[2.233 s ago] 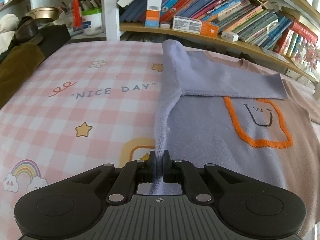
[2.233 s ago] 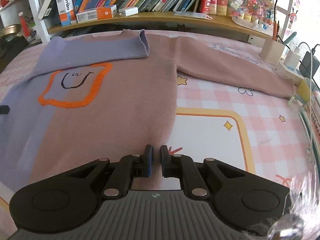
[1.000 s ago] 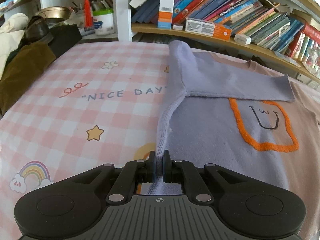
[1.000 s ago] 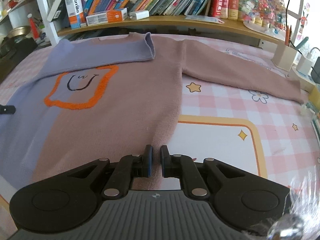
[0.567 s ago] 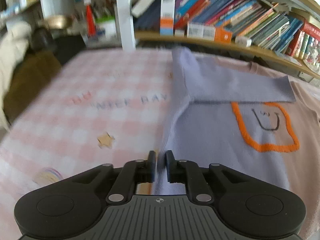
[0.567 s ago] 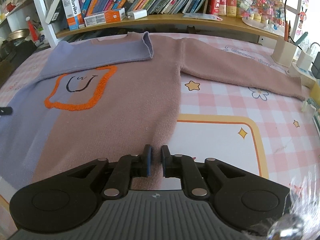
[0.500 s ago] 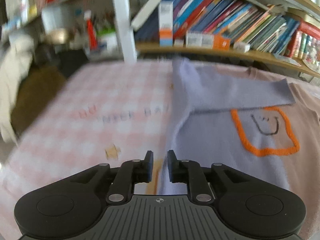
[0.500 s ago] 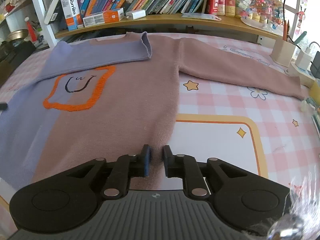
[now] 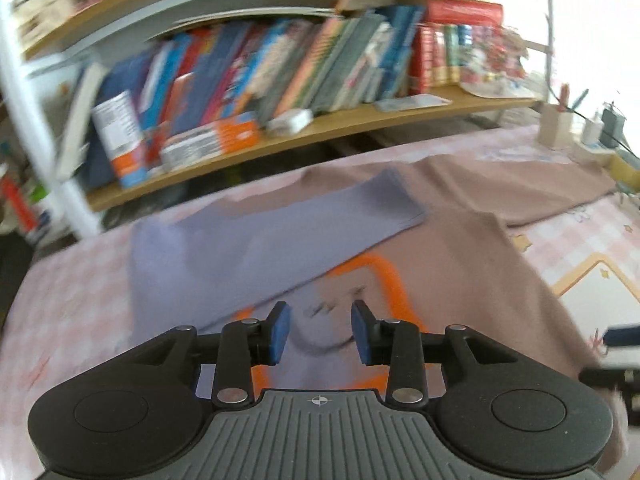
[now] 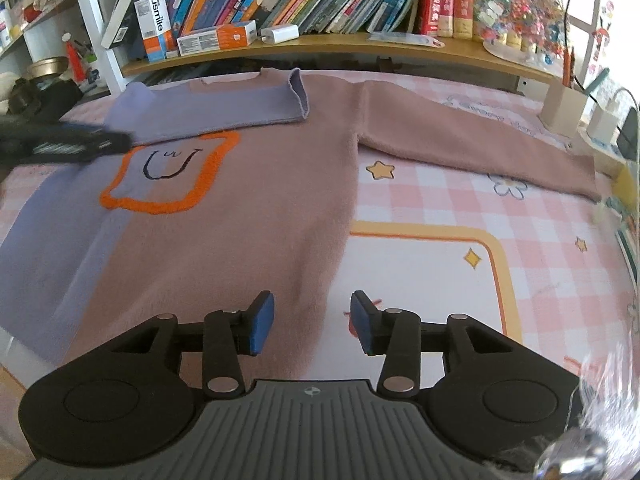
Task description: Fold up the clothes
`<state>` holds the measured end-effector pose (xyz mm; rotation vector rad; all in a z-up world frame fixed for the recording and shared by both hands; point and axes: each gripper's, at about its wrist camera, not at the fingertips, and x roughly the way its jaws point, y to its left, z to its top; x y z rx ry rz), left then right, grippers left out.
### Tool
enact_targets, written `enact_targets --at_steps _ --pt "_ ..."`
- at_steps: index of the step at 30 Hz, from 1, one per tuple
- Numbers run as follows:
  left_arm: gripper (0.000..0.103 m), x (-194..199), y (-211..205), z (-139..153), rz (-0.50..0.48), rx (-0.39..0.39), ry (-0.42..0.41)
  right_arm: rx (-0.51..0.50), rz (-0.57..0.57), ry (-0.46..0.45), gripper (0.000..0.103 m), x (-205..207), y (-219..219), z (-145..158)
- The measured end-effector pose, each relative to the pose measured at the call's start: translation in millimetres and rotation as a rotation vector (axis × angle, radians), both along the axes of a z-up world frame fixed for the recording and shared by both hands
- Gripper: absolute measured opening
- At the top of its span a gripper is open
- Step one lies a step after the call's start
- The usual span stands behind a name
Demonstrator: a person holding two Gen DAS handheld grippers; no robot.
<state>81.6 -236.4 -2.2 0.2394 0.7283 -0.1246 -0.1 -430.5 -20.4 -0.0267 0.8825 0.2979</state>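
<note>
Both grippers' jaws just parted, empty, right gripper (image 10: 312,328) straddling sweater (image 10: 248,216) edge

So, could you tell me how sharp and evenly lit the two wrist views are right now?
Left wrist view: motion-smeared, with the books and the sweater soft, only the left gripper crisp; the top right corner is blown out. Right wrist view: sharp, book titles legible, but the fisheye bows the shelf and the left gripper crosses as a dark blur.
</note>
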Motion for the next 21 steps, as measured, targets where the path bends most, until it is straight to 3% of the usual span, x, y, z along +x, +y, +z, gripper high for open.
enact_targets --at_steps 8,15,21 --pt "0.034 53.0 -47.7 -18.1 -0.069 0.074 -0.017 0.047 -0.056 0.007 0.044 -5.5 -14.2 -3.5" --pt "0.034 82.8 -81.1 -35.1 -0.136 0.091 -0.058 0.076 -0.069 0.027 0.049 -4.6 -24.1 -7.0" --pt "0.034 108.5 -98.8 -53.2 -0.133 0.105 -0.007 0.087 -0.069 0.034 0.050 -2.2 -27.1 -7.5"
